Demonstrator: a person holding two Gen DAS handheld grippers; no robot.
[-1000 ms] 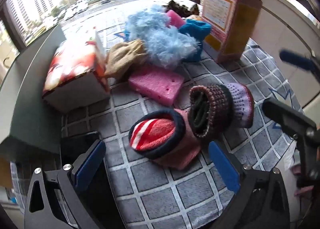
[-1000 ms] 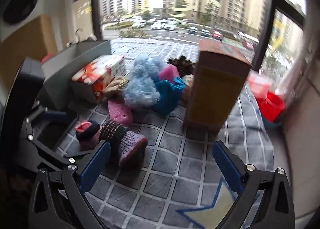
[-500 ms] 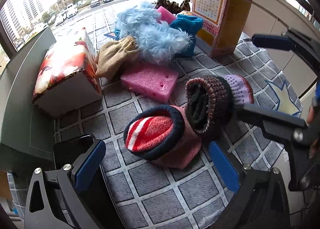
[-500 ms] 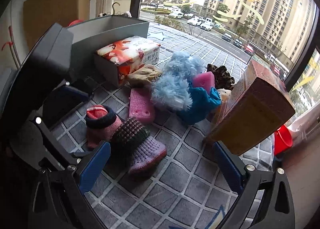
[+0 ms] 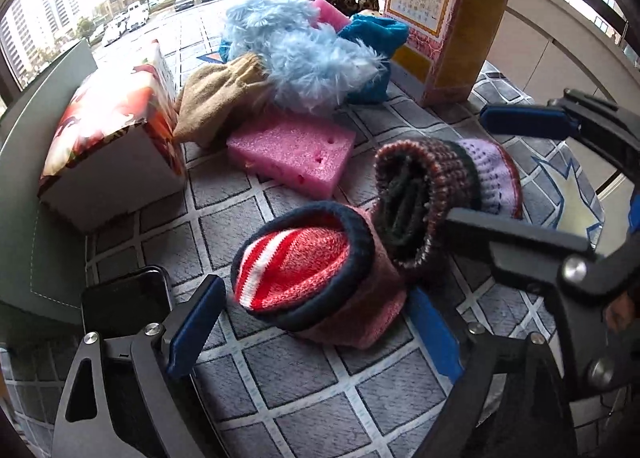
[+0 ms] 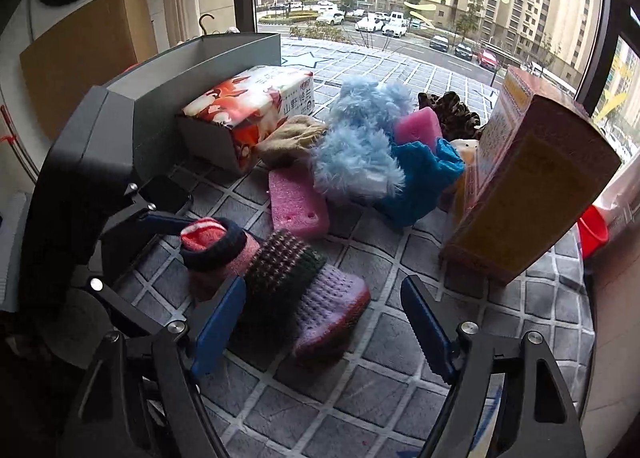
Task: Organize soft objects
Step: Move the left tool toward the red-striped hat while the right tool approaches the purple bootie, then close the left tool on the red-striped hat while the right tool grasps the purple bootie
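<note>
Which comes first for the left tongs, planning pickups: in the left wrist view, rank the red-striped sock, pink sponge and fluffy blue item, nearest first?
1. Red-striped sock, between the left tongs.
2. Pink sponge, mid-mat.
3. Fluffy blue item, at the back by the window.

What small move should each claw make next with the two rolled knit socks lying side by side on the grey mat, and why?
Probably keep closing. The left claw straddles the pink sock roll and the right claw straddles the purple sock roll; both claws' jaws have just been closing, yet the pads do not seem to press the knit. The rolls touch, so squeeze each firmly before lifting them apart.
</note>
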